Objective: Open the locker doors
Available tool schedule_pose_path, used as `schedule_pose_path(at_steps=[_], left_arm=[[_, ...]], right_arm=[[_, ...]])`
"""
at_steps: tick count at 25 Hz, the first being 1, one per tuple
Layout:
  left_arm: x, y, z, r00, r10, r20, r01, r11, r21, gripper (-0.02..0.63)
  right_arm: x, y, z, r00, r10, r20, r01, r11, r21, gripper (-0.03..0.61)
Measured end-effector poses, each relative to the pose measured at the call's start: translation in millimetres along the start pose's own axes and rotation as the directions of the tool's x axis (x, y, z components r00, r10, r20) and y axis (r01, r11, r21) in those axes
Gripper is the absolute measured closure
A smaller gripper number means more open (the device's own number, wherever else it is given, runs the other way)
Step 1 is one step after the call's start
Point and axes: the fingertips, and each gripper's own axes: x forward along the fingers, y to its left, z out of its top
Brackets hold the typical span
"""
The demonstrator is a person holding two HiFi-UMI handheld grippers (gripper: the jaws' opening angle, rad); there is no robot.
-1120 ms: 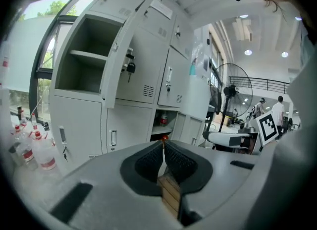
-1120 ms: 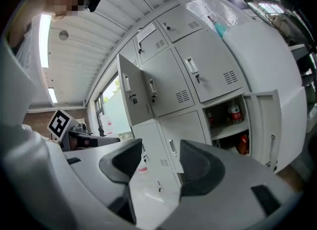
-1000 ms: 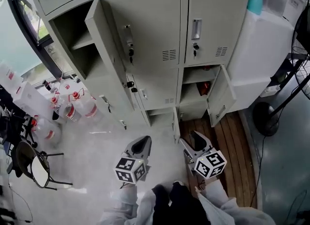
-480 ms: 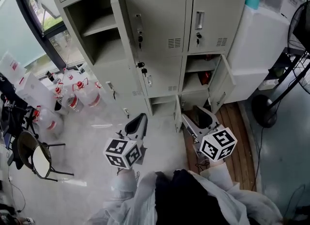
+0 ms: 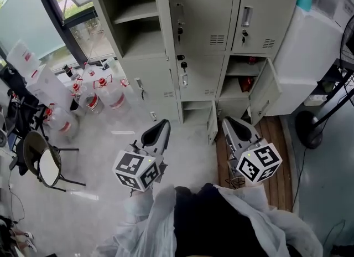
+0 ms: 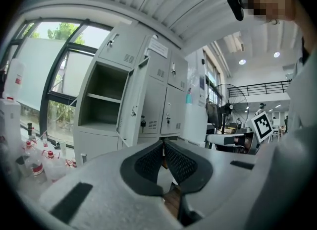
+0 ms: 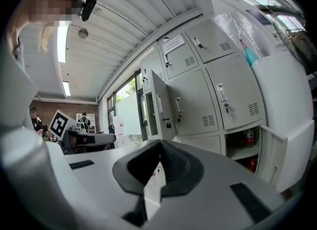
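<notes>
Grippers nearest: left gripper [image 5: 160,128] & right gripper [image 5: 231,124] are held out in front of the person. Jaws of each are pressed together w/ nothing btwn them. Both are well short of the lockers.

Floor [image 5: 110,139] lies btwn, w/ water jugs [image 5: 105,98] on the window side.

Locker bank [image 5: 193,92] stands ahead. Its upper-left door [image 5: 165,23], lower-right door [image 5: 265,92] & small bottom door [image 5: 212,129] are already open. Centre door [image 5: 206,20] & right door [image 5: 260,15] are shut.

Next, prob.: pick a shut door and part the jaws before reaching. Come in level at the handle [image 5: 246,16], pinch it, then pull along the hinge arc, not straight back.

Vs a sec ago: right jaws have just been closing, on nothing. Both grippers sit higher in head view, and the bank has slid right.
</notes>
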Motion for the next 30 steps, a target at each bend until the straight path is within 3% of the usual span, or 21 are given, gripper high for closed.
schedule_pose_path(at_steps=[10, 30], left_arm=[[-19.4, 15.0, -27.5, 0.999, 0.042, -0.03, -0.044, 0.997, -0.06, 0.598], [-25.9, 6.2, -46.3, 0.997, 0.052, -0.062, -0.058, 0.993, -0.101, 0.597]], right_arm=[[-4.5, 11.3, -44.5, 0.992, -0.042, -0.122, 0.04, 0.999, -0.022, 0.578], [-21.6, 11.7, -55.9, 0.983, -0.059, -0.172, 0.053, 0.998, -0.039, 0.578]])
